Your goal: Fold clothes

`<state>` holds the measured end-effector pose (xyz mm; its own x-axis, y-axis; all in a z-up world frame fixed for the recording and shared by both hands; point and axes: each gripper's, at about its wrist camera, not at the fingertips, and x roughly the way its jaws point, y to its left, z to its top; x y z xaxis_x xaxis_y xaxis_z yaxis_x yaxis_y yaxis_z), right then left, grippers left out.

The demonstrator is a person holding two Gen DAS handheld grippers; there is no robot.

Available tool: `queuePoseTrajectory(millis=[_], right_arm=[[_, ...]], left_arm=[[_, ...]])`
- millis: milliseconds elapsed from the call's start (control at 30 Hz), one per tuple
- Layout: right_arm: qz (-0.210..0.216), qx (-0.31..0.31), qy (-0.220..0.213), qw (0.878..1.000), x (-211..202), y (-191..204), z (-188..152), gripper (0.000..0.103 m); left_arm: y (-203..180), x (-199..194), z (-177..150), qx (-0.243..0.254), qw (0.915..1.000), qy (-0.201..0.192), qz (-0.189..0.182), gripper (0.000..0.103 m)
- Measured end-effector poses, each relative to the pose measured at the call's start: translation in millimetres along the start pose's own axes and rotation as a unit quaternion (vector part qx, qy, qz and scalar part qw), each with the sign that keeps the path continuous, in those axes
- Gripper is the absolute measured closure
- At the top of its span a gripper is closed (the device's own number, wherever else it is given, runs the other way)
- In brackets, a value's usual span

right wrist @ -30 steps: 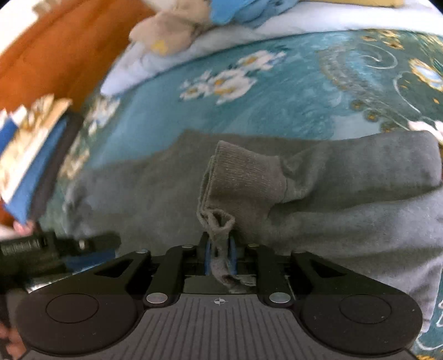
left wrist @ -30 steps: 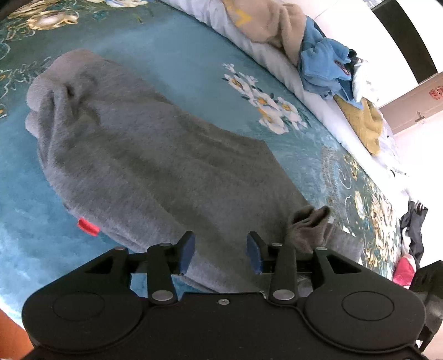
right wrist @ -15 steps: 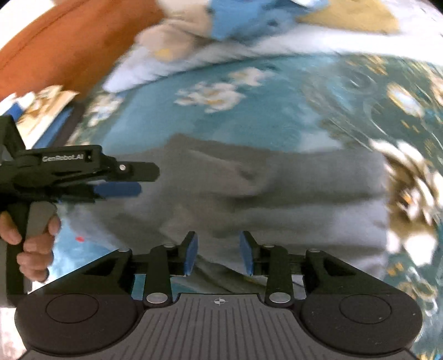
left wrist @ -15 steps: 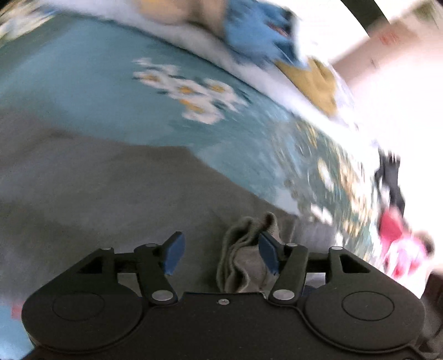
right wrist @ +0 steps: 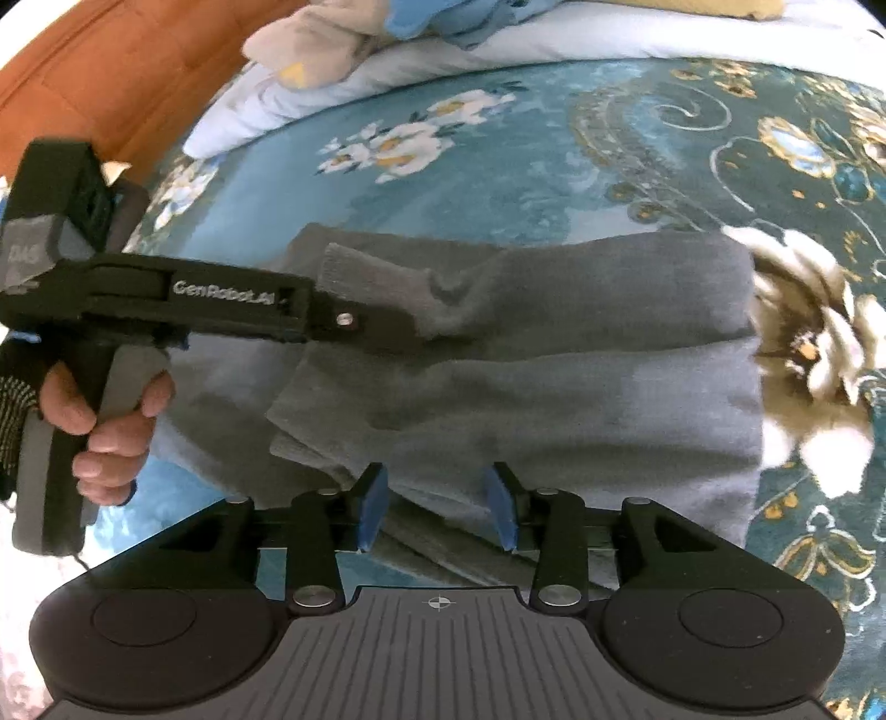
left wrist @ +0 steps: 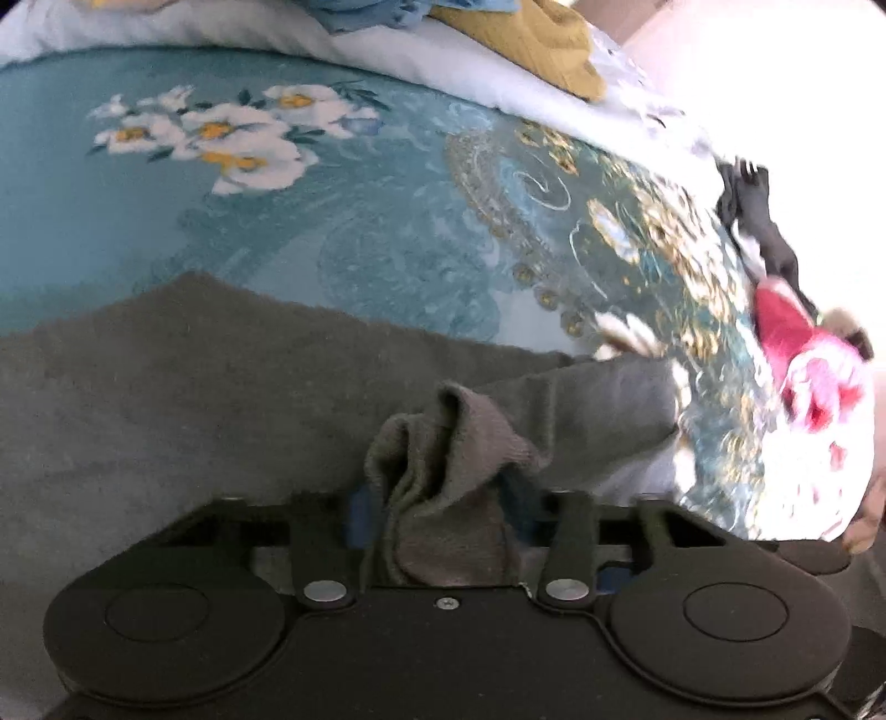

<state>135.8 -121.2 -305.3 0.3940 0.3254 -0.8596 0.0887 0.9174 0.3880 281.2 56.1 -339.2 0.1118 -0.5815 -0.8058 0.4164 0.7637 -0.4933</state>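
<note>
In the left wrist view, the left gripper has its jaws closed on a bunched ribbed cuff of the grey sweater, the fabric filling the gap between the blue pads. The right wrist view shows the same gripper from the side, gripped by a bare hand, its tip meeting the cuff on top of the sweater.

The right gripper hangs just above the sweater's near edge with its jaws spread wide and nothing between the blue pads.

The sweater lies flat on the teal floral bedspread, folded into a rough rectangle with a sleeve laid across its upper part.

Farther back, a white quilt runs along the bed's far side, carrying a heap of clothes: a mustard garment, a blue garment and a beige one. At the bed's right edge sit a red item and a dark garment, both blurred. An orange-brown headboard rises at the left.
</note>
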Motion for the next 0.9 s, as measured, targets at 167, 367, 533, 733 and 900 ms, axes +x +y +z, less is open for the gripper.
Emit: queuePoseTrajectory(millis=[167,367,533,733,900], right_arm=[[-0.005,0.033,-0.001,0.999,-6,-20,3,0.065],[-0.003,0.065,-0.006,0.998,-16,-38,5,0.065],[-0.01,0.063,-0.012,0.998,-16,-42,12,0.065],[-0.021,0.053,-0.024,0.998,-20,-45,27,0.065],[-0.057,0.037,-0.03,0.997,-38,-56,17,0.065]], left_arm=[[14,-12,-9,-0.093,0.9946,-0.033,-0.033,0.095],[25,-45,-12,-0.121,0.9893,-0.078,-0.026,0.096],[51,-34,-15,-0.111,0.9919,-0.036,0.048,0.085],[44,-48,-10,-0.105,0.9921,-0.044,0.053,0.075],[17,-82,-4,-0.033,0.9914,-0.073,0.104,0.07]])
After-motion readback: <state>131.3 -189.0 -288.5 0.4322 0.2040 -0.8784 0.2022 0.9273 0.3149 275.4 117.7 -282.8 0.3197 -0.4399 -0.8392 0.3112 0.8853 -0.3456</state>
